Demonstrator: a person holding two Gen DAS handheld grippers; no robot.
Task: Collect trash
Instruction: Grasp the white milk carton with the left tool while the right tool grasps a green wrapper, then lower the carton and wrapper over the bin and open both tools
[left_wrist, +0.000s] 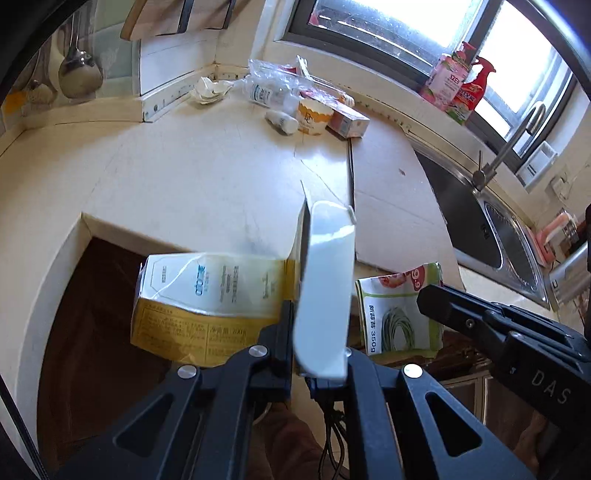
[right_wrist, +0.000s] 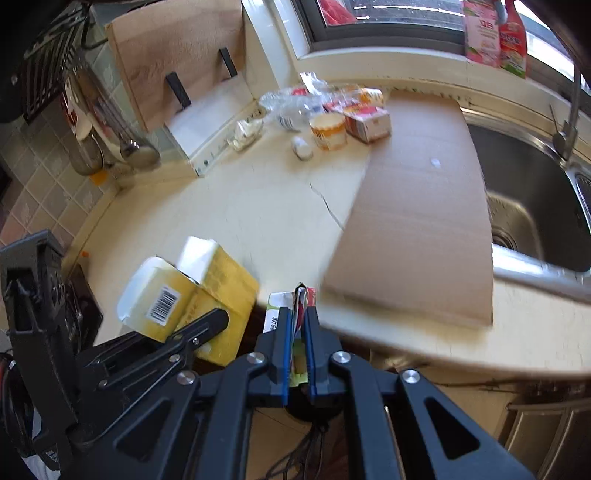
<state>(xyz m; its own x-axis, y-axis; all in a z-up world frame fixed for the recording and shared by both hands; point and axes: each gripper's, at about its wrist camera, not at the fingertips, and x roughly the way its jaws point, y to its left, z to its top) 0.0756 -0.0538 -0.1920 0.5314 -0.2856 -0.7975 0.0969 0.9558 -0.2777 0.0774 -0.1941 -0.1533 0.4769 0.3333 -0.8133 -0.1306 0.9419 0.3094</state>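
Both grippers are loaded and hang off the front edge of the bench (left_wrist: 207, 173), over the dark gap below it. Left gripper (left_wrist: 319, 332) is clamped on the white flap of a yellow-and-white carton (left_wrist: 207, 295); the carton's body hangs out to the left of the jaws, long axis roughly horizontal and crosswise to the fingers. Right gripper (right_wrist: 297, 332) is pinched tight on a flattened green-and-white food packet (right_wrist: 295, 306), seen edge-on, its long axis running forward along the fingers. In the right wrist view the carton (right_wrist: 192, 295) sits just left of the packet, so the two loads are near each other but apart. Remaining trash, a crumpled plastic wrapper (left_wrist: 275, 79), paper cup (left_wrist: 314, 116), small red-and-white box (left_wrist: 349, 122) and crumpled tissue (left_wrist: 210, 88), lies clustered at the far back of the bench, straight ahead, well apart from both grippers. No bin is visible in either view. Judgement: both loads must be dropped before that cluster is reachable; neither arm is clearly nearer to it.
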